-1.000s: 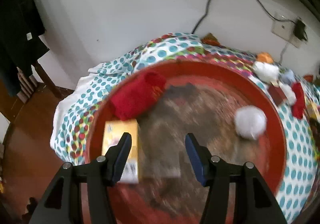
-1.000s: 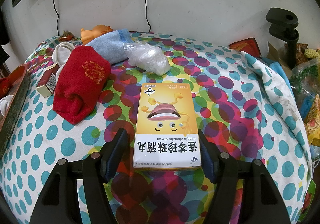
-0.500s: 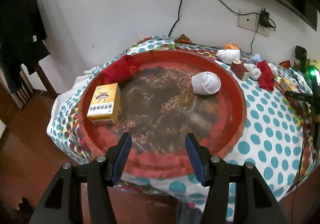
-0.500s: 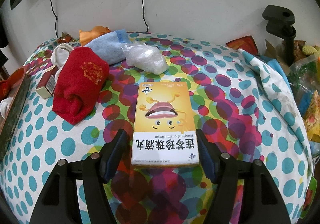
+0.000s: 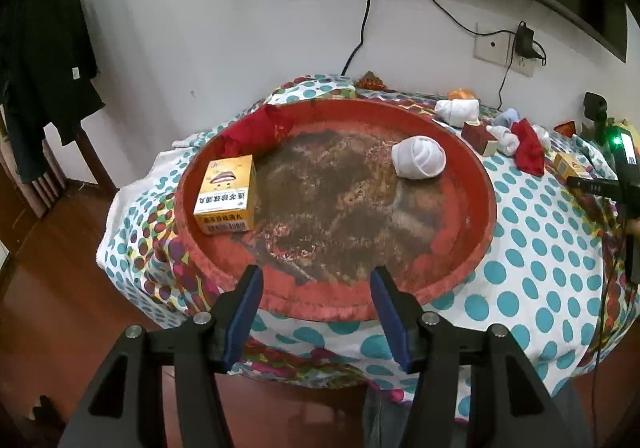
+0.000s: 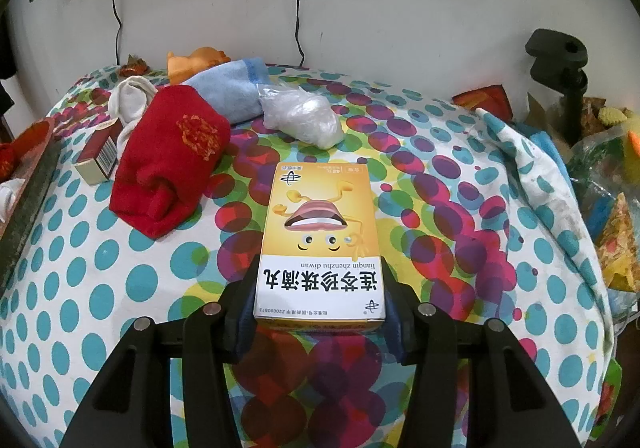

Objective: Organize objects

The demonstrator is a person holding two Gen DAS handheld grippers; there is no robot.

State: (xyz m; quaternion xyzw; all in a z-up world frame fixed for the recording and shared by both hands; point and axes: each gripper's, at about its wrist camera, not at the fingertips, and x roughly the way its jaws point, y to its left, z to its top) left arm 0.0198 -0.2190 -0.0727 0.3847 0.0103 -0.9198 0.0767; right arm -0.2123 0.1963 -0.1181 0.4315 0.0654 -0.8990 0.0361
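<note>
- Box (image 6: 320,244), yellow w/ cartoon mouth, lies flat on the polka-dot cloth (image 6: 460,208) of the desk, near end between the right gripper (image 6: 320,300) jaws; jaws are closing and both pads look against the box sides, so I read it as clamped, not yet lifted.
- Red tray (image 5: 460,248), big and round, sits on the same cloth to the left; judged to be the collecting spot.
- In tray already: a second yellow box (image 5: 226,200) near its left rim, a red cloth bundle (image 5: 256,128) at the far-left rim, a white sock ball (image 5: 418,158) on the right side. So roughly three items sorted.
- Left gripper (image 5: 316,312) hovers at the tray's near rim, jaws apart, nothing between them.
- Left to do, as far as visible: carry the clamped box over to the tray, then the loose stuff beside it on the cloth: red sock (image 6: 172,156), small dark-red carton (image 6: 98,158) touching it, white sock (image 6: 130,100), blue towel roll (image 6: 228,88), clear plastic bag (image 6: 302,118), orange toy (image 6: 196,62) at the back.
- Clutter at the desk's right edge (snack packets, black clamp stand (image 6: 568,88)): can't tell if it's part of the job.
- Est.: under halfway, approx. a third done.
</note>
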